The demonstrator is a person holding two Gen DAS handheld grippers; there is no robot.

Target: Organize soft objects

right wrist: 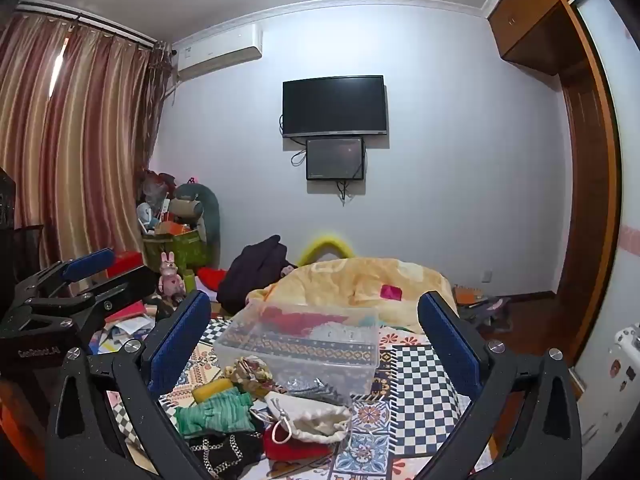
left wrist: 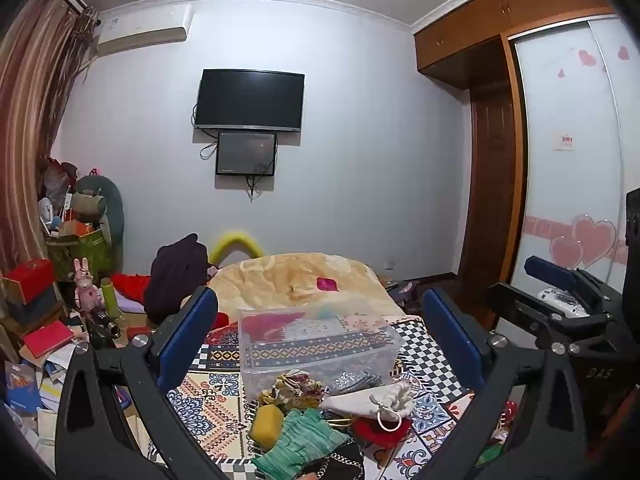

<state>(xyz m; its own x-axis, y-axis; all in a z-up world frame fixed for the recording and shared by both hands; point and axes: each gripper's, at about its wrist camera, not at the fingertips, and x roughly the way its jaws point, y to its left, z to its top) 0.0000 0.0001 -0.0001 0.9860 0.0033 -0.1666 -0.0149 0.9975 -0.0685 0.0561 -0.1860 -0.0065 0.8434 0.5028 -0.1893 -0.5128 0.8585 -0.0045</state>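
A clear plastic box stands on the patterned bed cover. In front of it lies a pile of soft things: a yellow sponge, a green cloth, a white drawstring pouch, a floral scrunchie, a red item and a silver glittery piece. My left gripper is open and empty above the pile. My right gripper is open and empty too.
A beige blanket is heaped behind the box. Clutter of books, boxes and a pink rabbit toy fills the left side. A wardrobe stands on the right. Each gripper shows at the edge of the other's view.
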